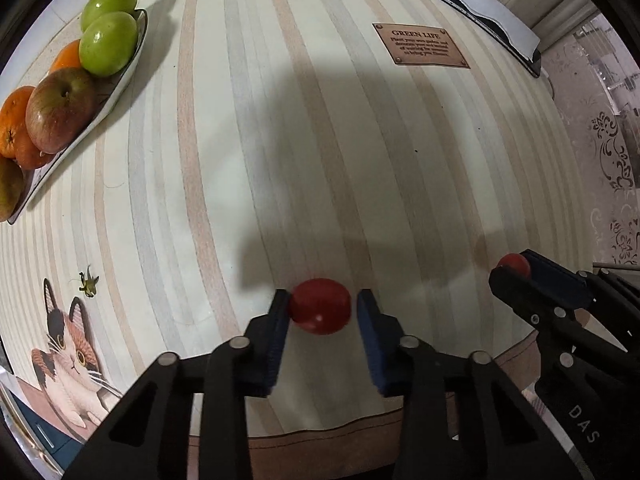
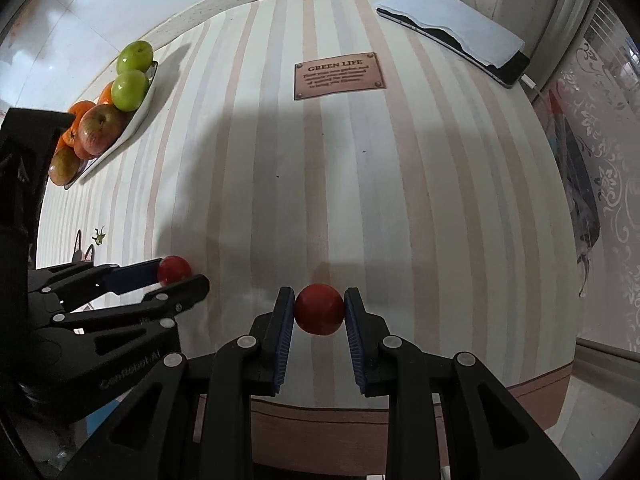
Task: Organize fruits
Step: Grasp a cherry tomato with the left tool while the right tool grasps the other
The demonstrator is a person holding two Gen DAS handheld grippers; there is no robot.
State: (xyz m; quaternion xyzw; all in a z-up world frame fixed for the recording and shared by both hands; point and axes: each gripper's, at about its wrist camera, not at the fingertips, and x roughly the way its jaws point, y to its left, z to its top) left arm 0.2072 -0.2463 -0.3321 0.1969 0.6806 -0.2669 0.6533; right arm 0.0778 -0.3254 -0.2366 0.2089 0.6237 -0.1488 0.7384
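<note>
My left gripper (image 1: 322, 304) has its blue pads around a small red fruit (image 1: 320, 306); the left pad touches it and a narrow gap shows at the right pad. My right gripper (image 2: 320, 308) is shut on another small red fruit (image 2: 319, 309), both pads against it. Each gripper shows in the other view, the right one (image 1: 516, 268) with its fruit, the left one (image 2: 176, 274) with its fruit. A white plate (image 1: 120, 80) at the far left holds green fruits (image 1: 108, 42), an apple (image 1: 60, 110) and oranges (image 1: 14, 120). It also shows in the right wrist view (image 2: 136, 120).
The striped tablecloth (image 1: 280, 140) bears a brown "GREEN LIFE" patch (image 1: 420, 44) and a cat print (image 1: 68, 352). A tablet under a white paper (image 2: 460, 28) lies at the far right corner. The table's front edge (image 2: 320, 416) is just below the grippers.
</note>
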